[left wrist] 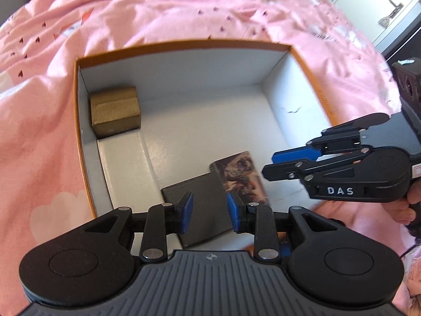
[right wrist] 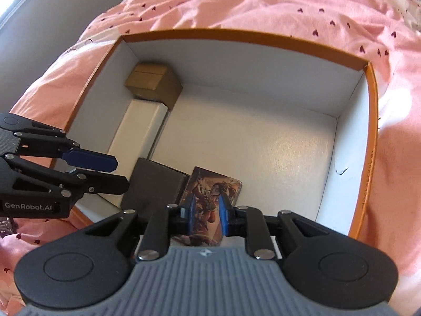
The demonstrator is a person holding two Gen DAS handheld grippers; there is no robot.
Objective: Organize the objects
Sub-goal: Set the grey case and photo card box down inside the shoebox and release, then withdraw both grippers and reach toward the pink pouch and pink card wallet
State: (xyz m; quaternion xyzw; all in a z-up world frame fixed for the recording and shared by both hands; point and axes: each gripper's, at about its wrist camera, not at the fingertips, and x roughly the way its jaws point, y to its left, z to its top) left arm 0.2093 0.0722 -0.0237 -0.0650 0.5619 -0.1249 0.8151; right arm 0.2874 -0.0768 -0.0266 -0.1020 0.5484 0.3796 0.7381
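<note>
An orange box point(left wrist: 184, 44) point(right wrist: 372, 131) with a white inside lies open on a pink bedspread. Along its left wall sit a gold box point(left wrist: 114, 110) point(right wrist: 154, 83) and a long white box point(left wrist: 123, 166) point(right wrist: 142, 131). Near its front wall lie a dark grey box point(left wrist: 202, 192) point(right wrist: 155, 184) and, touching its right side, a picture-printed box point(left wrist: 242, 176) point(right wrist: 213, 184). My left gripper point(left wrist: 209, 210) point(right wrist: 121, 172) hangs above the dark box, narrowly open and holding nothing. My right gripper point(right wrist: 207, 210) point(left wrist: 271, 164) hovers over the picture box, its jaws slightly apart and free of it.
The pink bedspread point(left wrist: 184, 8) with small heart prints surrounds the box on all sides. A white cabinet door point(left wrist: 381, 8) stands at the far right. A grey wall point(right wrist: 52, 13) shows at the left. A hand point(left wrist: 405, 208) grips the right gripper's handle.
</note>
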